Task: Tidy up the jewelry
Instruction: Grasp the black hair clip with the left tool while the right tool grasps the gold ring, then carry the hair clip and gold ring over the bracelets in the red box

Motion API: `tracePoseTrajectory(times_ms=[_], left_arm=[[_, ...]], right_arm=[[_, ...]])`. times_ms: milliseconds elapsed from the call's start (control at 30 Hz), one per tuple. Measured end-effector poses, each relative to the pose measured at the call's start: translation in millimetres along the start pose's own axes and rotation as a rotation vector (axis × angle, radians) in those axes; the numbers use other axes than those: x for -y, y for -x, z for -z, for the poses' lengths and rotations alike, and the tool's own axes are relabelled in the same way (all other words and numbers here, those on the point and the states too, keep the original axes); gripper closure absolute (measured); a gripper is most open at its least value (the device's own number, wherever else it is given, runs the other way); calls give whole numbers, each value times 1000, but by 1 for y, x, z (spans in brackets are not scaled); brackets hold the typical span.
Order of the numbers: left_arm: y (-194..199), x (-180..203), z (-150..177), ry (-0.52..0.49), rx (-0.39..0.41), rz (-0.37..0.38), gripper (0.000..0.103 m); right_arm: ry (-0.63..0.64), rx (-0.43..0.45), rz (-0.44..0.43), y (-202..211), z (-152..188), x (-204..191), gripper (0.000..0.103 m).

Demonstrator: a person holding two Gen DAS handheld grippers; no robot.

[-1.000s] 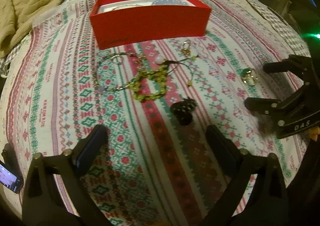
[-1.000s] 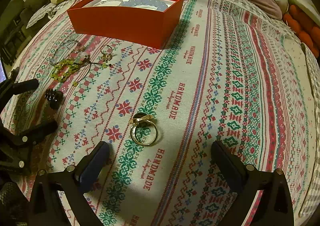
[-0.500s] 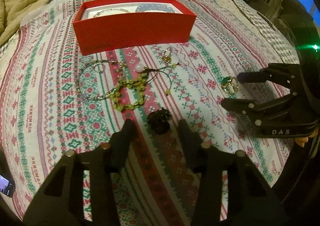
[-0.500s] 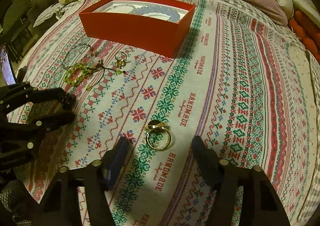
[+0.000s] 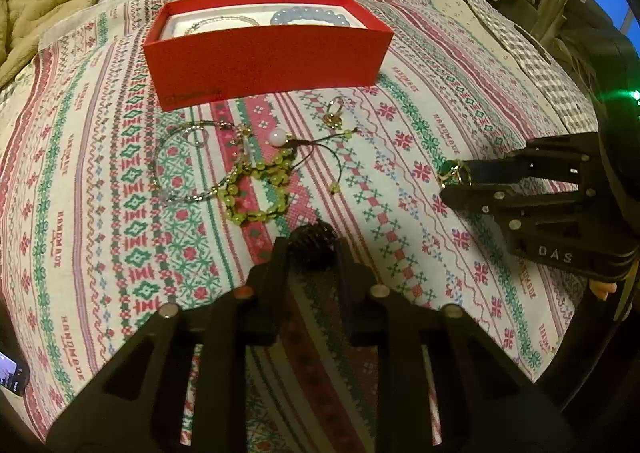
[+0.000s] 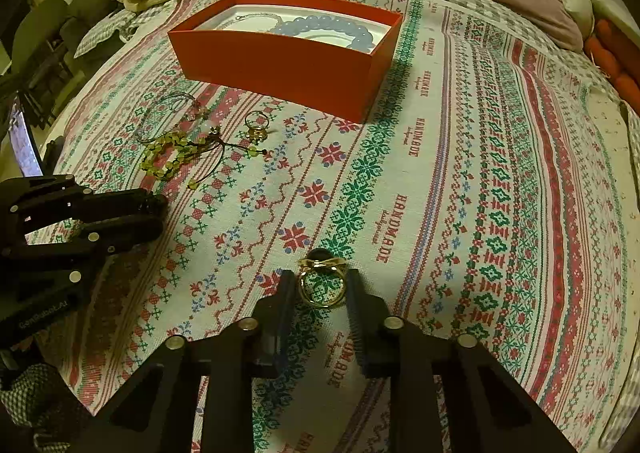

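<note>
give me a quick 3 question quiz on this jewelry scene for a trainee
1. True or false: the red box is empty.
2. Which item sits between the fingers of the right gripper? A) gold ring B) green bracelet C) blue bracelet
3. Fill in: the left gripper closes around a dark ____.

Key:
1. False; a blue bracelet and a thin chain lie inside.
2. A, the gold ring.
3. hair clip.

gold ring [image 6: 321,285] flat on cloth | dark clip [image 5: 312,243] | green bracelet [image 5: 256,193] (tangled) near red box [image 5: 264,53]
</note>
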State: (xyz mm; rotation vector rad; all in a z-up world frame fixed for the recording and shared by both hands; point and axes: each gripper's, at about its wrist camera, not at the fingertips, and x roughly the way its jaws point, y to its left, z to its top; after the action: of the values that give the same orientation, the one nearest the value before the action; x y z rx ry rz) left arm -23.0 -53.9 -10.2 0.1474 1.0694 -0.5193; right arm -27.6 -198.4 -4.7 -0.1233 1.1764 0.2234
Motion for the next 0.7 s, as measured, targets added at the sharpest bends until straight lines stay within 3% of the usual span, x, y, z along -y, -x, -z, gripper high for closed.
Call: tracePoseTrajectory(times_ms=[700], left_arm=[[14, -1, -13, -1, -2, 1, 79]], right_arm=[[1, -3, -3, 6, -7, -2, 80]])
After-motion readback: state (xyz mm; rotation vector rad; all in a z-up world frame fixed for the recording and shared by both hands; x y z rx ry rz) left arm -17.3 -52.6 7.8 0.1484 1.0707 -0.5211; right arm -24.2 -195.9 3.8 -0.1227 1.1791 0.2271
